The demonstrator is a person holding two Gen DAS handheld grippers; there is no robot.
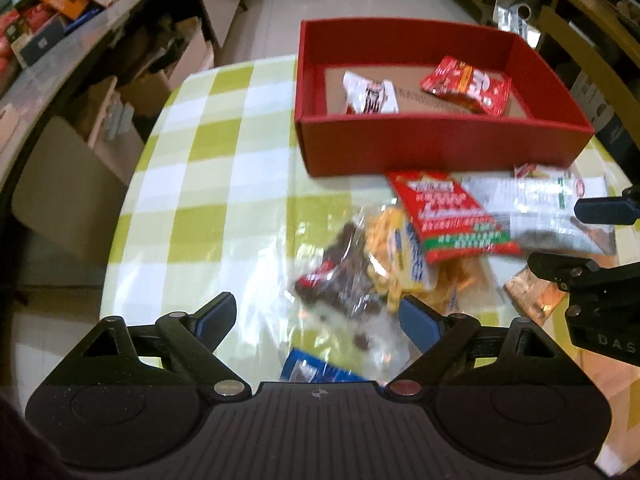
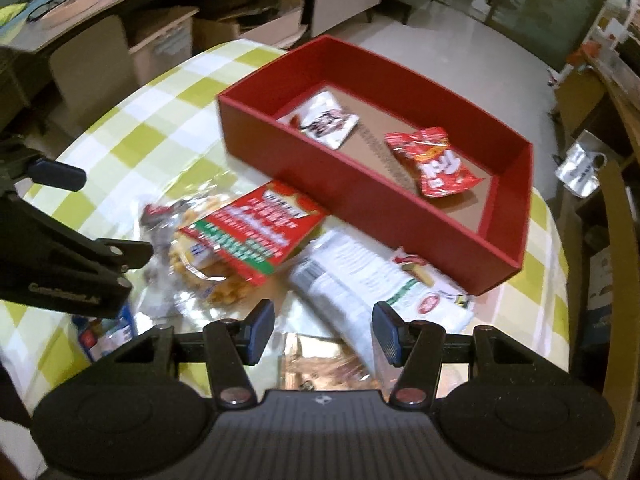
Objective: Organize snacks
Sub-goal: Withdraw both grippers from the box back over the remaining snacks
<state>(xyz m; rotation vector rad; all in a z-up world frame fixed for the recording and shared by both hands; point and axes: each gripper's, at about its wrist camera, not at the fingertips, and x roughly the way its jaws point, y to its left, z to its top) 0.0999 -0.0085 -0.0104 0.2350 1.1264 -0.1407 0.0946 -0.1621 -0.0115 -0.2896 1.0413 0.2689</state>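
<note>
A red box (image 1: 440, 148) (image 2: 360, 196) stands on the checked table and holds a white packet (image 1: 370, 94) (image 2: 324, 120) and a red packet (image 1: 466, 84) (image 2: 436, 160). In front of it lies a pile: a red-green packet (image 1: 448, 216) (image 2: 256, 228), a white bag (image 1: 540, 208) (image 2: 360, 280), a clear bag of dark snacks (image 1: 344, 276), a yellow snack bag (image 1: 396, 256) and a blue packet (image 1: 316, 368). My left gripper (image 1: 316, 318) (image 2: 104, 212) hangs open above the clear bag. My right gripper (image 2: 324, 330) (image 1: 580, 238) is open over the white bag and a brown packet (image 2: 320, 364).
The round table has a yellow-green checked cloth (image 1: 224, 160) under a glossy cover. A cluttered counter (image 1: 60, 20) and cardboard boxes (image 1: 168, 64) lie off its left edge. A wooden chair (image 2: 616, 240) stands to the right, with a mug (image 2: 580, 168) beyond it.
</note>
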